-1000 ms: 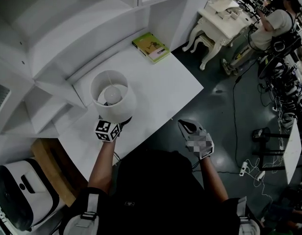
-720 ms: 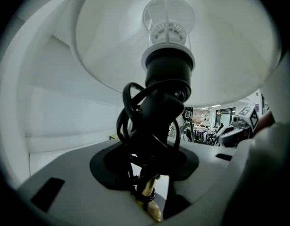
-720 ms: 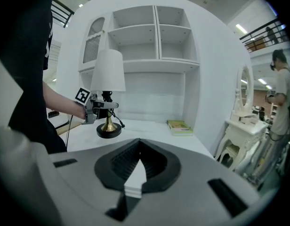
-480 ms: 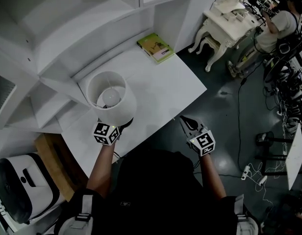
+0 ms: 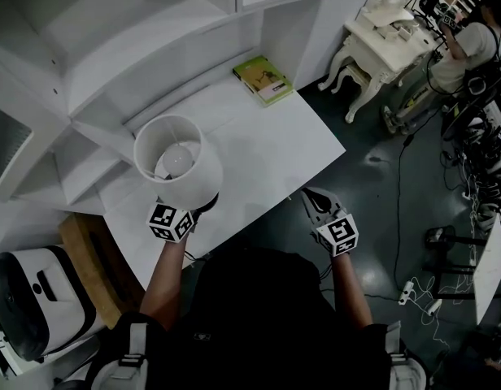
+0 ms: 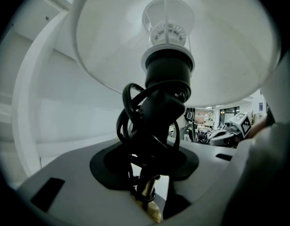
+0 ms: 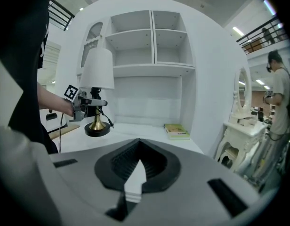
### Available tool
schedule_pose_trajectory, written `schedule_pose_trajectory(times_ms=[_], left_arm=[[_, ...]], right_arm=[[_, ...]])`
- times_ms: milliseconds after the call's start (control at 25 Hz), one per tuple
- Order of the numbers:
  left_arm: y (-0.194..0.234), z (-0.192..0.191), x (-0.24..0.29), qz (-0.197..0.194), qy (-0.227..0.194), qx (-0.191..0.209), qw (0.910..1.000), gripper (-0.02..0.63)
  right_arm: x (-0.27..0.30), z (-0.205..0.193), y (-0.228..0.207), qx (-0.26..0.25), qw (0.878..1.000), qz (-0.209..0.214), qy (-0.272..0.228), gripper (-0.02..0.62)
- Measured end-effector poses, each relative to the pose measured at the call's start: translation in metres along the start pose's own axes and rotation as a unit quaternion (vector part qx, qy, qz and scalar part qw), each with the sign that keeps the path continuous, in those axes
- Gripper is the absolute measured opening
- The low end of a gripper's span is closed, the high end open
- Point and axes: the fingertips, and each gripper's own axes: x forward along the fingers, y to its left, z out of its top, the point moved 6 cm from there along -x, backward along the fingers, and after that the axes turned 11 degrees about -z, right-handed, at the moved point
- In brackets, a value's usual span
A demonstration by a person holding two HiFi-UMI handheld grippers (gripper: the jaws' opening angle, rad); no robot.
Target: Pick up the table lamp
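Lamp point(image 5: 177, 165) at desk's point(image 5: 275, 149) left edge: our left gripper point(image 5: 198, 210) pinches its stem point(image 7: 96, 120); our right gripper point(image 5: 311, 198) is pressed together.

White desk top point(image 5: 267, 149), set into white shelving point(image 5: 137, 39), green book point(image 5: 263, 80) lying flat at its back right corner, table lamp point(image 5: 179, 165) over its left part, base contact unclear

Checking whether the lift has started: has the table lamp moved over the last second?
Yes. In the head view the table lamp has shifted left, away from the green book, and it looks slightly larger, so probably raised too.
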Motion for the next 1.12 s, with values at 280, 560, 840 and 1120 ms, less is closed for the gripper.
schedule_pose_trajectory(times_ms=[280, 560, 840, 1120], left_arm=[[0.0041, 0.0052, -0.0038, 0.007, -0.012, -0.008, 0.9999, 0.166], [0.0040, 0.0054, -0.0036, 0.008, -0.006, 0.003, 0.9999, 0.166], [0.0056, 0.0063, -0.0024, 0.010, -0.008, 0.001, 0.9999, 0.166], [0.0059, 0.0053, -0.0029, 0.013, -0.007, 0.001, 0.9999, 0.166]], right_arm=[[0.0058, 0.0048, -0.0026, -0.008, 1.000, 0.000, -0.004, 0.006], [0.0052, 0.0047, -0.0036, -0.009, 1.000, -0.001, 0.000, 0.006], [0.0049, 0.0042, -0.0048, -0.013, 1.000, -0.007, 0.005, 0.006], [0.0024, 0.0037, -0.0055, -0.014, 1.000, -0.009, 0.006, 0.006]])
